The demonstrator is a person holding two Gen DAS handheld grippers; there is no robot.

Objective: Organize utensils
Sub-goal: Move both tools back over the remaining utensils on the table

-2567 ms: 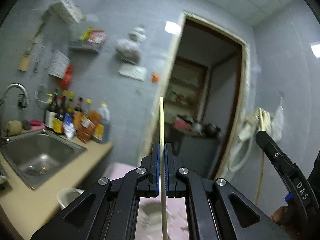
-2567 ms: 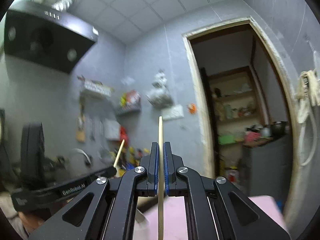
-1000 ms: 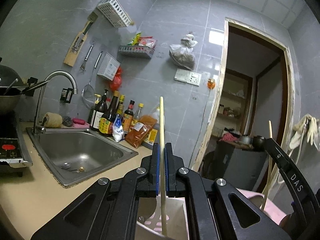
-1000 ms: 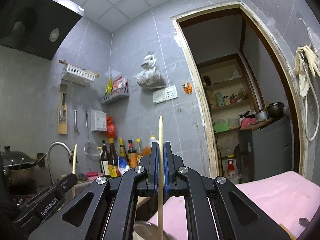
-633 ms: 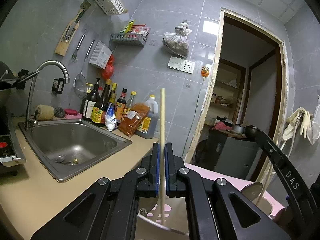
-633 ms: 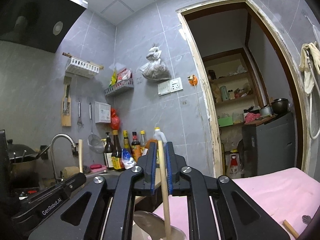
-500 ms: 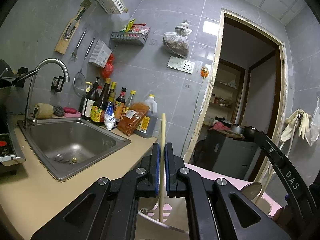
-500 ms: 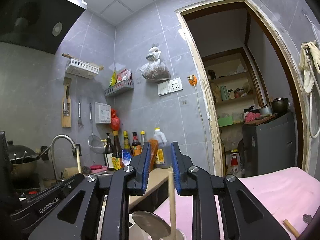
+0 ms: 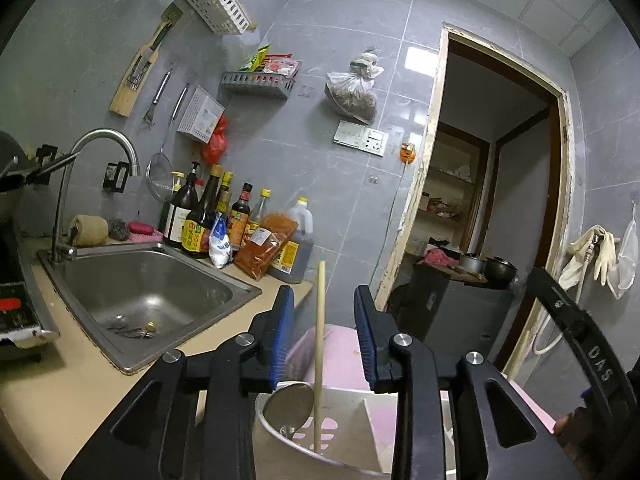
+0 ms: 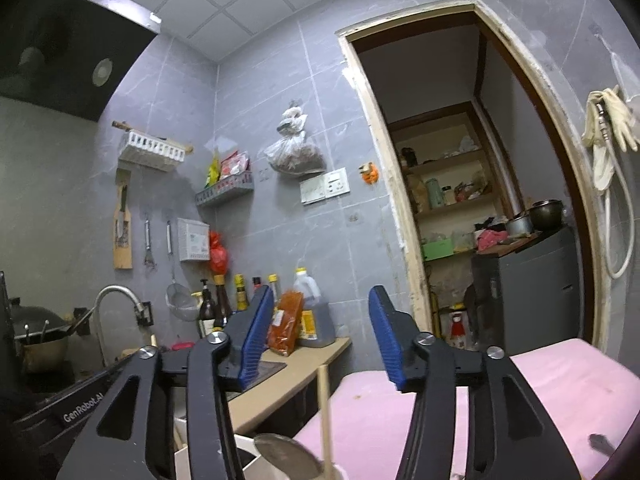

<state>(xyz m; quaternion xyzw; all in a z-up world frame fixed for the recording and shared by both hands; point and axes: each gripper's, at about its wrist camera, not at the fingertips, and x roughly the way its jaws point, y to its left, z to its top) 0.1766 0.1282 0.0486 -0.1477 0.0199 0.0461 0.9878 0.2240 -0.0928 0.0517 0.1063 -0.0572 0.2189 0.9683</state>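
Observation:
My left gripper points level over a white utensil holder, and its jaws are opening. A pale wooden chopstick stands upright between the blue pads with a gap on each side, its lower end in the holder beside a metal spoon. My right gripper is also opening, with nothing pressed between its pads. A second chopstick stands free below and between its fingers, next to the spoon. Each gripper shows at the edge of the other's view.
A steel sink with a curved faucet lies left in the beige counter. Sauce bottles line the grey tiled wall. A pink cloth covers the surface to the right, before an open doorway.
Both grippers were shut on upright chopsticks. Their jaws have spread, and each chopstick has slid down into the holder and stands free.

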